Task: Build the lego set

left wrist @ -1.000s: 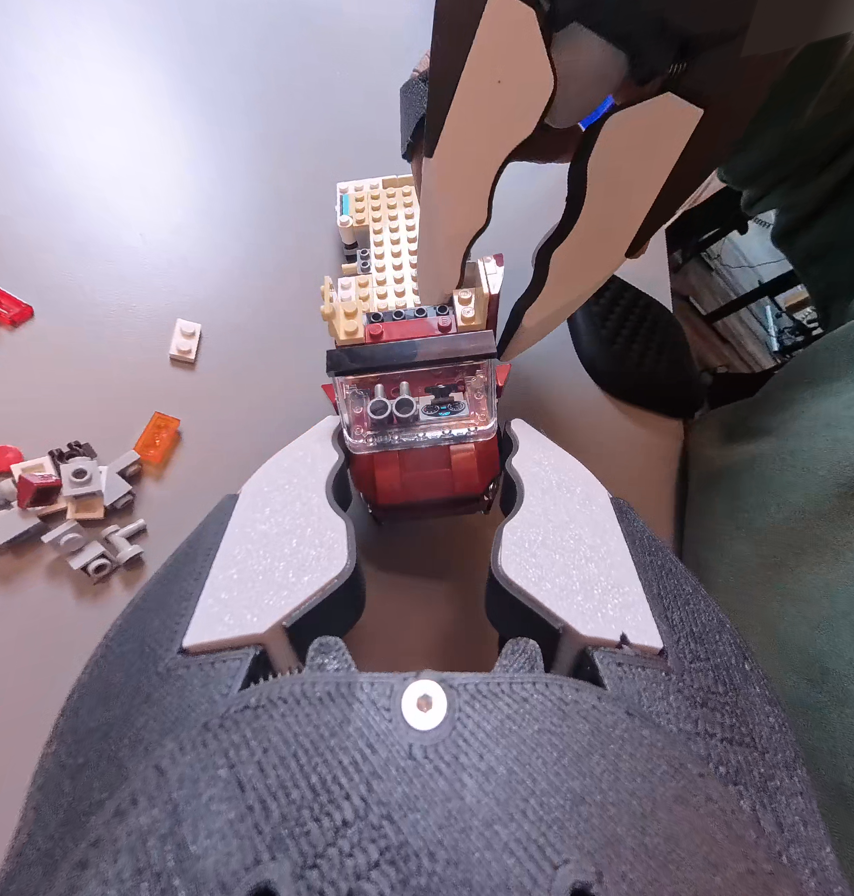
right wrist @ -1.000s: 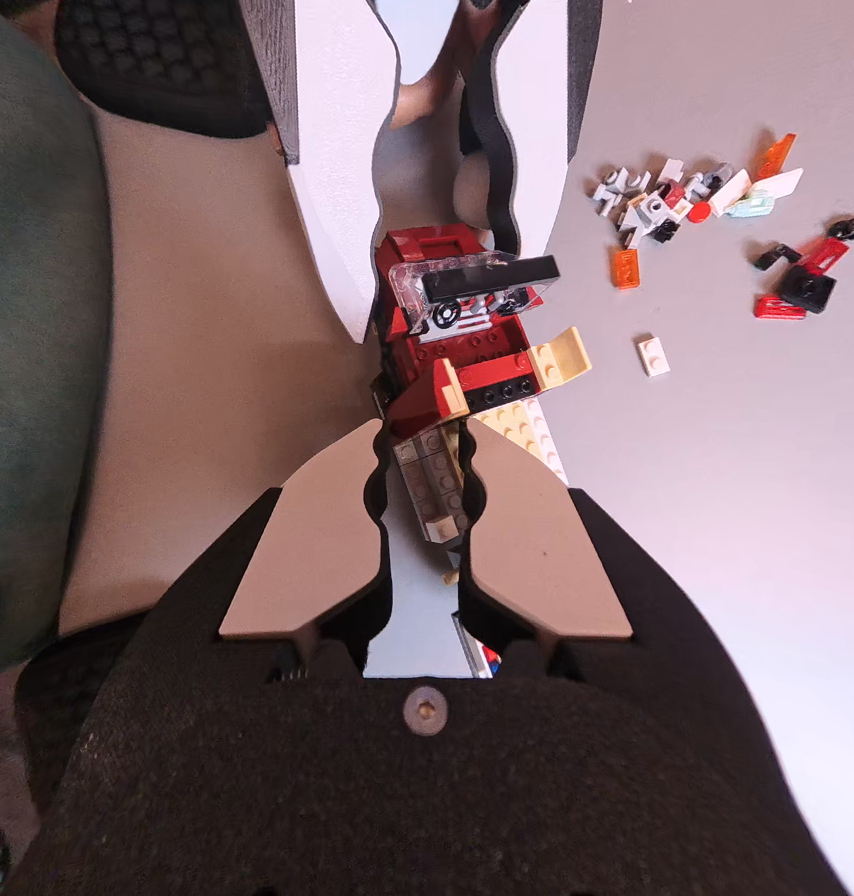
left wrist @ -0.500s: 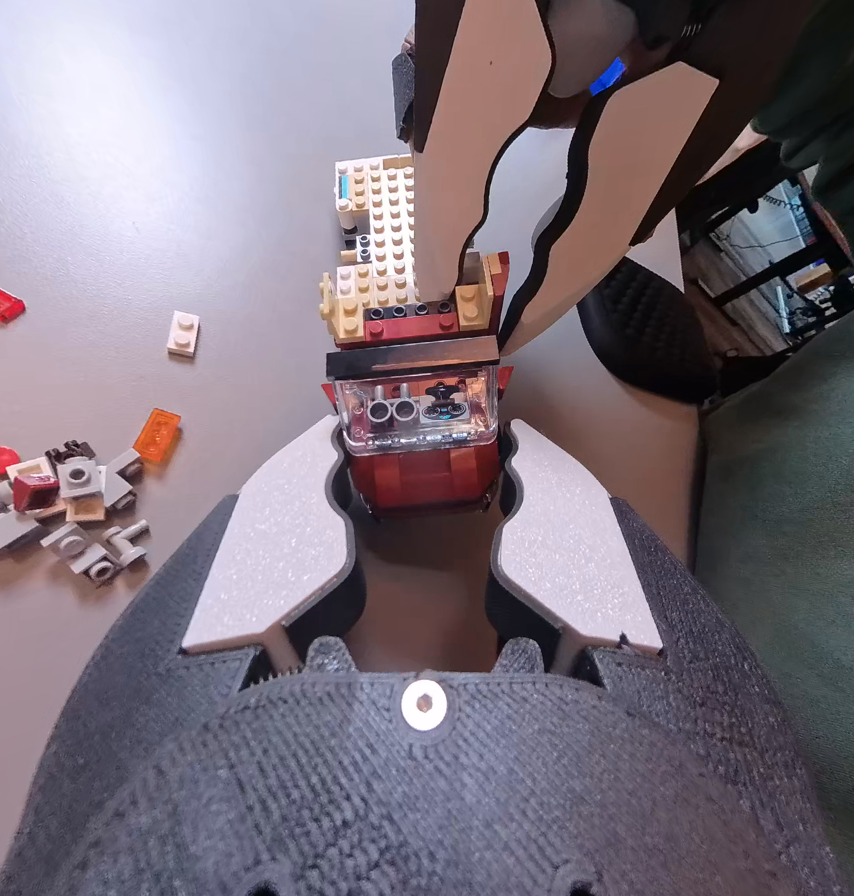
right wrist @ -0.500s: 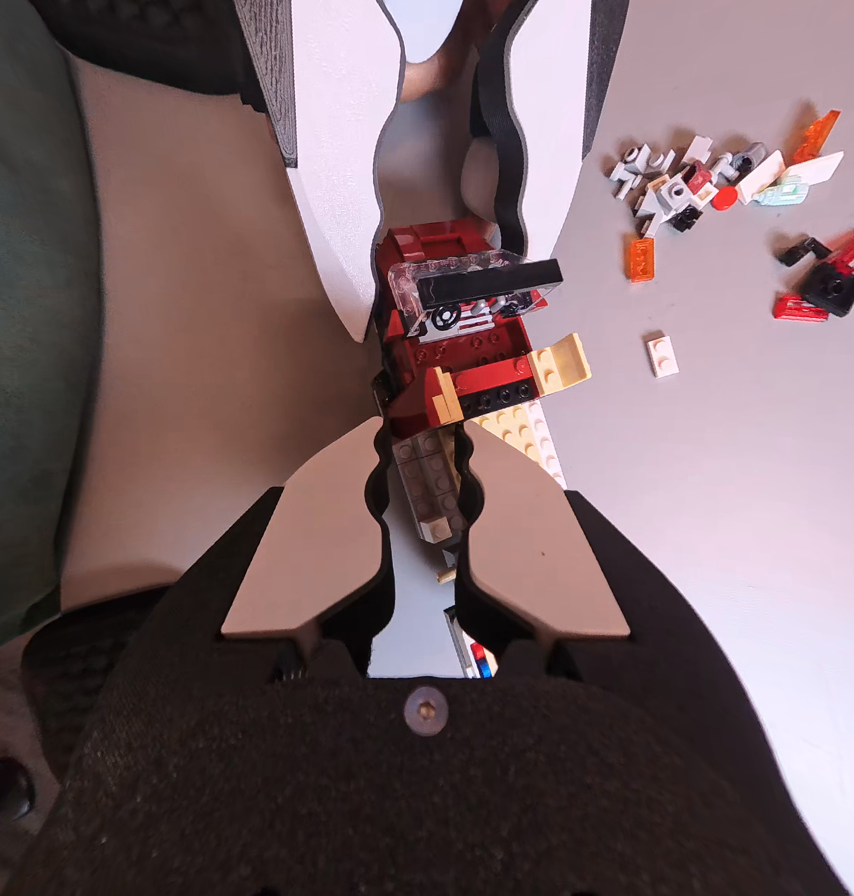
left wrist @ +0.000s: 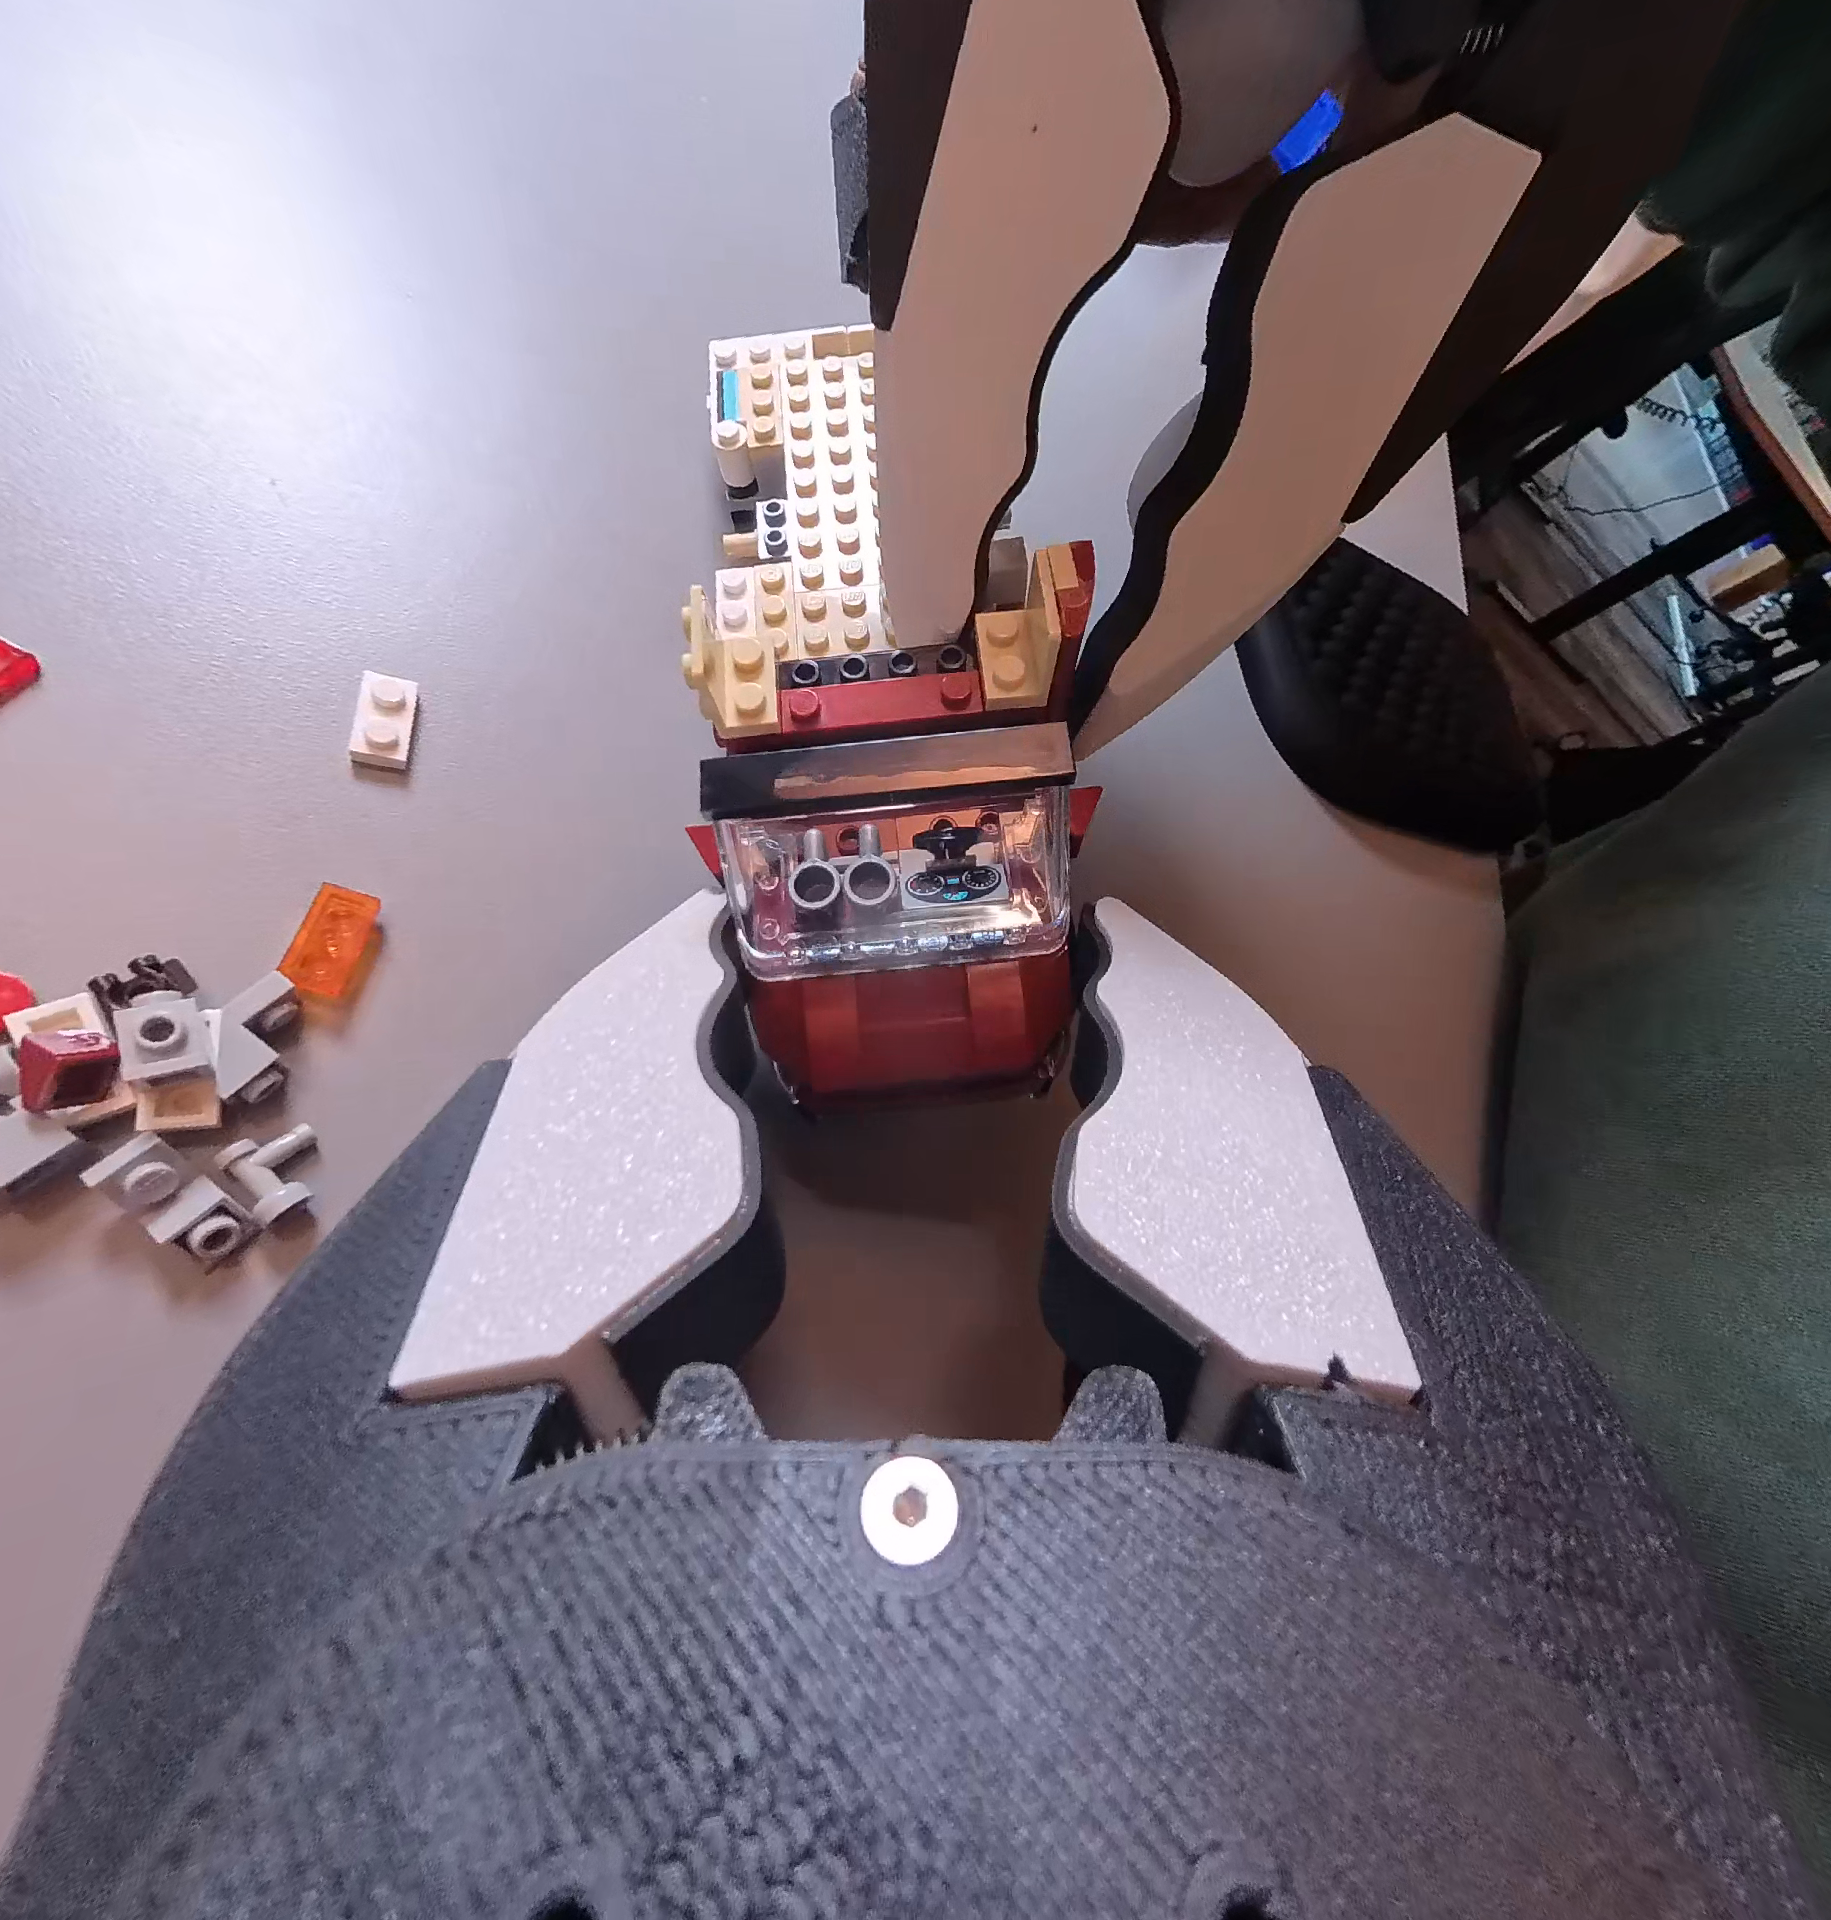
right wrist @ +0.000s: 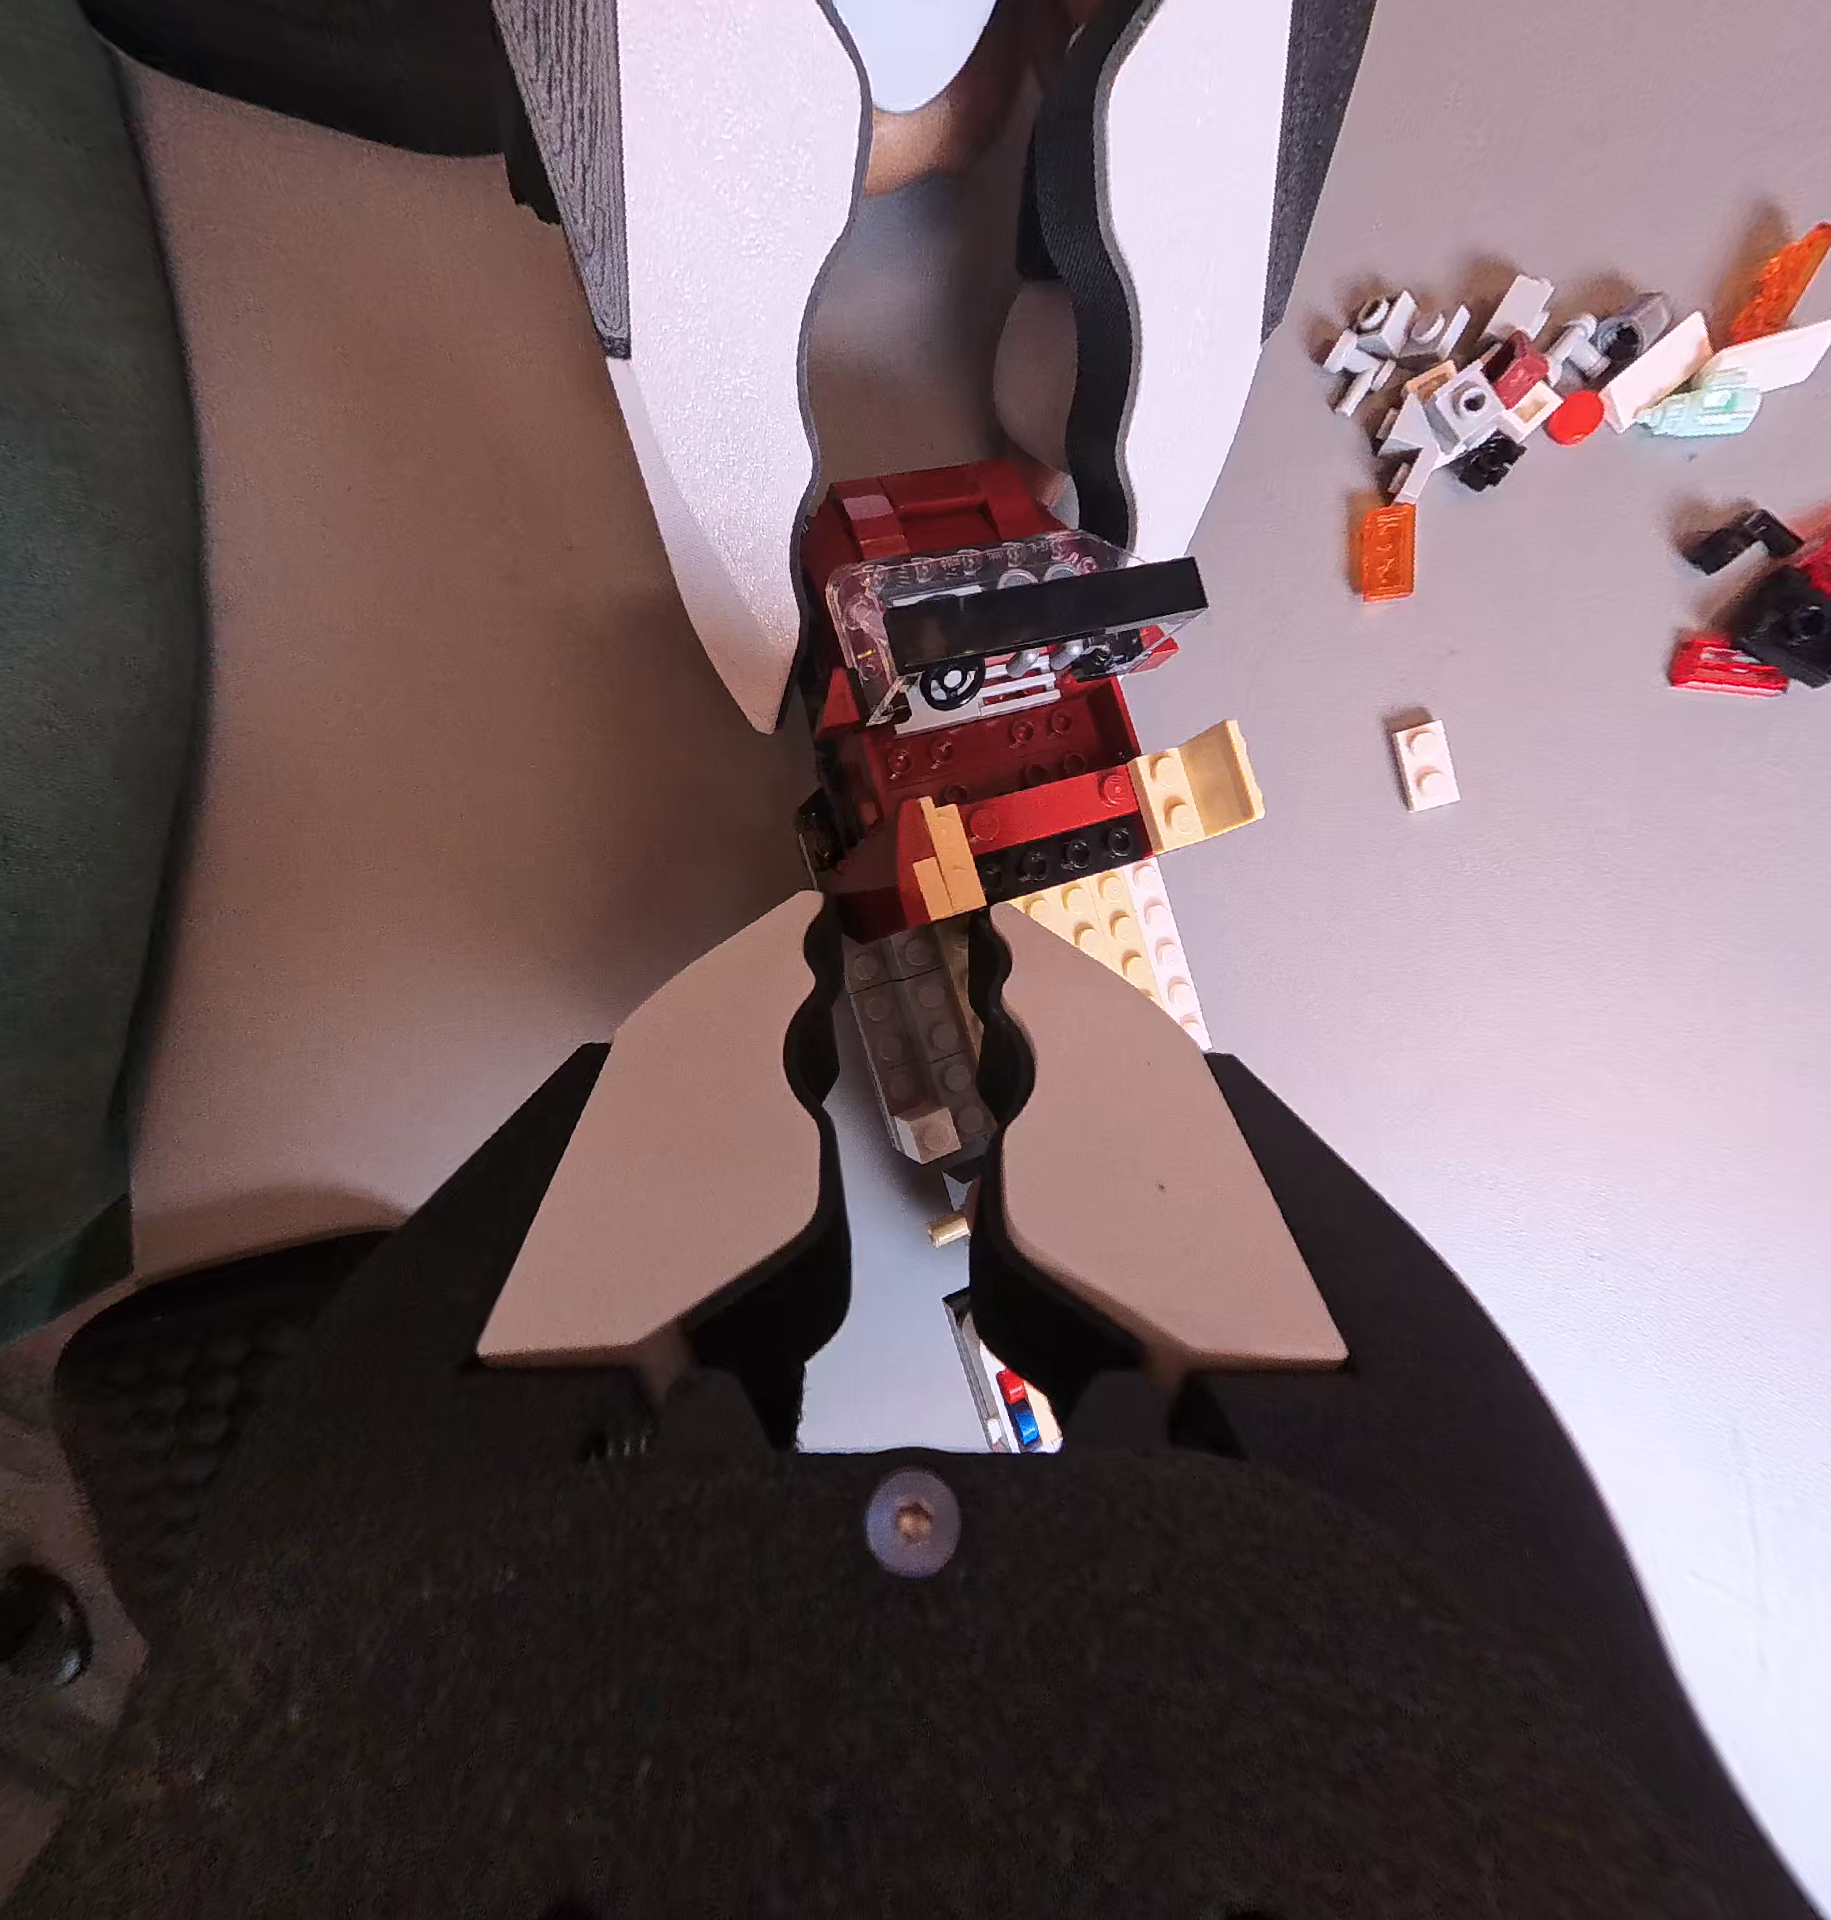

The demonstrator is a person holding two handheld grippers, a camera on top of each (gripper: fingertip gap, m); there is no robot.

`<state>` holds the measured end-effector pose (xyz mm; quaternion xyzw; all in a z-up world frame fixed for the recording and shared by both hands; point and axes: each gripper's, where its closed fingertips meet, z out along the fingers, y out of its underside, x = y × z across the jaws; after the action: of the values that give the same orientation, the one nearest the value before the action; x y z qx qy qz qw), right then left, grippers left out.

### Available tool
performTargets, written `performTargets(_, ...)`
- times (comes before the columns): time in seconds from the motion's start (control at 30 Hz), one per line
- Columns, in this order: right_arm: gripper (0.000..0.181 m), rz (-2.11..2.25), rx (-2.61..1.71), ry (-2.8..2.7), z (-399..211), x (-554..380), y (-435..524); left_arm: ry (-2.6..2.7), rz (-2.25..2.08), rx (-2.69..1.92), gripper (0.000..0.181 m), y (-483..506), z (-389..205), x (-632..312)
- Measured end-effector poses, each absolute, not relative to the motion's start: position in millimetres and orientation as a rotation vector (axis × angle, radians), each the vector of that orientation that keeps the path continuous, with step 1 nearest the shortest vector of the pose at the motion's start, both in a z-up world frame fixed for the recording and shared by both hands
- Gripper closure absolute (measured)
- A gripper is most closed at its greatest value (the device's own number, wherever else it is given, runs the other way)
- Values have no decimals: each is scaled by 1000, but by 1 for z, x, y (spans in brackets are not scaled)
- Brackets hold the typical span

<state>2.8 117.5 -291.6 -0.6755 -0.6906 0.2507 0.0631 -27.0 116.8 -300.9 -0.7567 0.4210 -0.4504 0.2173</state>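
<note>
Lego truck (left wrist: pixel 890 831) sits mid-frame in the left wrist view, cab toward the camera, tan bed running off to 12 o'clock; lower part is hidden, so can't tell if it's on the grey surface (left wrist: pixel 267 312) or held just above it.

Left gripper (left wrist: pixel 898 987): fingers (left wrist: pixel 620 1122) clamped on the dark red cab nose, one each side, below the clear windscreen (left wrist: pixel 890 883).
Right gripper (right wrist: pixel 906 935): fingers (right wrist: pixel 703 1122) closed to a narrow gap around the grey brick row (right wrist: pixel 916 1018) along the near side edge of the bed, just behind the cab's rear wall; looks like a pinch, contact itself not fully visible.

Handling, my read: light, stiff plastic, smooth faces so it slips under a weak pinch; rigid per brick but it's a friction stack, so it shears at seams if twisted or pried. Weak spots: windscreen with the black roof plate (left wrist: pixel 885 769) overhanging it, and the tan corner bricks (right wrist: pixel 1191 790) sticking out at the back of the cab. Take hold low on the solid red body or the plate edges, squeeze across the stacked layers, push straight down onto studs, keep the two grips from fighting each other.

Spares: loose parts pile (left wrist: pixel 132 1091) at 9 o'clock of the truck, orange tile (left wrist: pixel 331 940) beside it, white 1x2 plate (left wrist: pixel 383 719) lying on its own nearer the truck.
</note>
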Motion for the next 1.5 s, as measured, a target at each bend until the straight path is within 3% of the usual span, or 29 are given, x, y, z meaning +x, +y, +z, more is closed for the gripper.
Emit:
performTargets(0.7, 151, 745, -2014, -2088, -290, 6, 115, 1207, -1216, -2045, 120, 117, -301, -29)
performTargets(0.83, 160, 807, -1987, -2010, -284, 1, 116, 1280, -1103, -1992, 120, 115, -304, -29)
performTargets(1.13, 158, 647, -1840, -1940, -297, -1, 102, 1439, -823, -1828, 120, 107, -312, -33)
performTargets(1.5, 157, 759, -1749, -1721, -300, 11, 94, 1539, -729, -1717, 120, 102, -316, -28)
